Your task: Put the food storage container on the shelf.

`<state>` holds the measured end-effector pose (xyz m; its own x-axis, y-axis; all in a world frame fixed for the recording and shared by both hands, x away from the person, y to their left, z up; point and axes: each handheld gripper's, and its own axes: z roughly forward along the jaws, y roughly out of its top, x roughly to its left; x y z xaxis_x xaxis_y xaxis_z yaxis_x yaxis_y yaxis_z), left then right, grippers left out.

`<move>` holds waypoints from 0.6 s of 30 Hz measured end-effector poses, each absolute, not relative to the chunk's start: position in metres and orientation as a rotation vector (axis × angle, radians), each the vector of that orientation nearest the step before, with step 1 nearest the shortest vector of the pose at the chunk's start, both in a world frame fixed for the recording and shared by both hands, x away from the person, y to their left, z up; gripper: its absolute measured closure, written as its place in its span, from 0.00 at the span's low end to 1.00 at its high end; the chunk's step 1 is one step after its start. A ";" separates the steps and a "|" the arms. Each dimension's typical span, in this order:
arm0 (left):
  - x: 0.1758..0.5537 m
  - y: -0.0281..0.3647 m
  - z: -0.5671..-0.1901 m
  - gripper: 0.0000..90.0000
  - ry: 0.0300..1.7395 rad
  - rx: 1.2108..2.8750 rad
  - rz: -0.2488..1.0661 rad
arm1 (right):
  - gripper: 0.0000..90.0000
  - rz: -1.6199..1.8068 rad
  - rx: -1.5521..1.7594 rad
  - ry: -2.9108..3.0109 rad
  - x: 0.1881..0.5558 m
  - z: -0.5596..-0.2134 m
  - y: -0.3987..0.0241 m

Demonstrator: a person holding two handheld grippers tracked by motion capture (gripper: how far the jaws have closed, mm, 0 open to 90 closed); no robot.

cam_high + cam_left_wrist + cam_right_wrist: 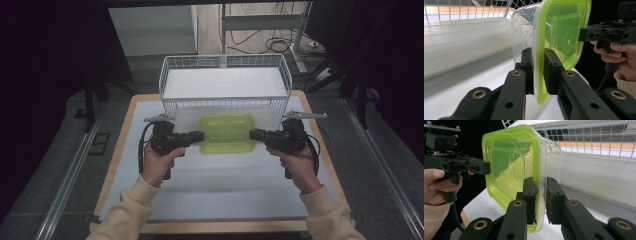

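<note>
**Green-lidded container held at both ends**

The green-lidded container [227, 133], a clear tub with a lime lid, sits between the two tongs, gripped at its short ends. The left gripper [200, 136] comes at it from the left, its jaws closed narrowly on the rim: in the left gripper view the lid edge [539, 75] runs down between the two black pads, which press on it from both sides. The right gripper [252, 134] mirrors this from the right end; in the right gripper view its jaws pinch the lid edge and tub wall [539, 195] the same way. Both tongs lie level and point at each other across the container.

Just beyond the tongs and the container stands a white wire basket [225, 82], its near wall close behind the lid. Beneath the tongs lies the white table mat [225, 190].
</note>
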<state>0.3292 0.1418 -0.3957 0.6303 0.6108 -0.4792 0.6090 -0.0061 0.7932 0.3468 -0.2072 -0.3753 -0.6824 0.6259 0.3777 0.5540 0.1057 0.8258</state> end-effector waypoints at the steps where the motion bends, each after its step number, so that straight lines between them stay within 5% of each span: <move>1: 0.330 0.142 -0.394 0.89 1.009 1.674 0.007 | 0.88 1.654 1.220 2.284 0.347 -0.373 -0.207; 18: 0.347 0.143 -0.361 0.90 0.990 1.688 0.043 | 0.88 1.655 1.202 2.248 0.363 -0.345 -0.204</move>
